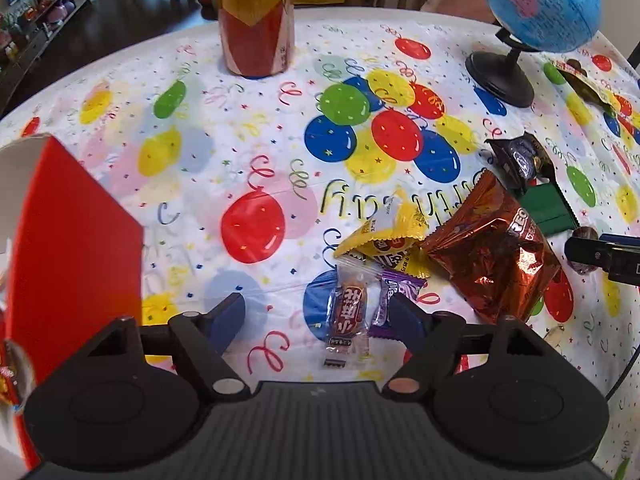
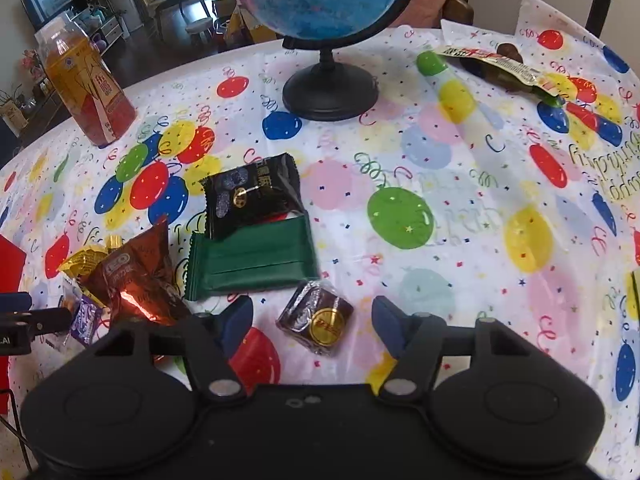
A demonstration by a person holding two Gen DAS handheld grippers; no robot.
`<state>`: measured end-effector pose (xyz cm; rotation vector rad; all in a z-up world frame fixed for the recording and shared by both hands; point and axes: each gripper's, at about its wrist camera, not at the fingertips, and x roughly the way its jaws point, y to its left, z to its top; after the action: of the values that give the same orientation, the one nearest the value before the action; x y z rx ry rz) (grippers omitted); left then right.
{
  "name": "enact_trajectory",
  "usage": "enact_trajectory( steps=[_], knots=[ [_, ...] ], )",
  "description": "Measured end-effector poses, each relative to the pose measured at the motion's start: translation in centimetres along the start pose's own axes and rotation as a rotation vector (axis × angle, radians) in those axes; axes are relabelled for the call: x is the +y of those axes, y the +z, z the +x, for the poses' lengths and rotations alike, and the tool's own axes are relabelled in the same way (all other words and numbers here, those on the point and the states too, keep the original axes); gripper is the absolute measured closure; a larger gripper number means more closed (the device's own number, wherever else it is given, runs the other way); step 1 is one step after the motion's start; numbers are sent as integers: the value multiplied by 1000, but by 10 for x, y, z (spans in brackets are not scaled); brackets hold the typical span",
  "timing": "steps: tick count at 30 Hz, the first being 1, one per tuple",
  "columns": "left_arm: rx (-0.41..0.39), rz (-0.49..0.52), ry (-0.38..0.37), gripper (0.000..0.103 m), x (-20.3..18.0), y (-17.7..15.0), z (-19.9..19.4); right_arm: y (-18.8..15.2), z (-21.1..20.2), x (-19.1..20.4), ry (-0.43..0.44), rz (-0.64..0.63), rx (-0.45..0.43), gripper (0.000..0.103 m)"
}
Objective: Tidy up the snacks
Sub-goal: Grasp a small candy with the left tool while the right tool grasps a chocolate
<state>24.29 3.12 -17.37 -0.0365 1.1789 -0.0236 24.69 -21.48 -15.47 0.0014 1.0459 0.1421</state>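
On the desk [image 1: 248, 128], under a balloon-print cloth, one red box [image 1: 76, 240] stands at the left edge; its inside is hidden. The left hand-held gripper [image 1: 320, 320] hangs open, jaws apart around a clear-wrapped candy [image 1: 350, 316] and a purple one [image 1: 394, 300], pressing neither. The right hand-held gripper [image 2: 312, 322] is open too, straddling one foil-wrapped chocolate [image 2: 316, 318]. Nearby lie one brown bag [image 2: 136, 280], one green packet [image 2: 252, 260], one black packet [image 2: 252, 196] and one yellow packet [image 1: 384, 240].
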Motion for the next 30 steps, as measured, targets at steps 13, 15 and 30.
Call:
enact_trajectory(
  steps=[13, 15, 30],
  knots=[
    [-28, -1, -5, 74, -4, -3, 3, -5, 4, 2, -27, 11, -10, 62],
    [-27, 14, -8, 84, -6, -4, 3, -7, 2, 2, -26, 18, -9, 62],
    [-57, -14, -72, 87, 1, -24, -57, -39, -71, 20, 17, -14, -47, 63]
  ],
)
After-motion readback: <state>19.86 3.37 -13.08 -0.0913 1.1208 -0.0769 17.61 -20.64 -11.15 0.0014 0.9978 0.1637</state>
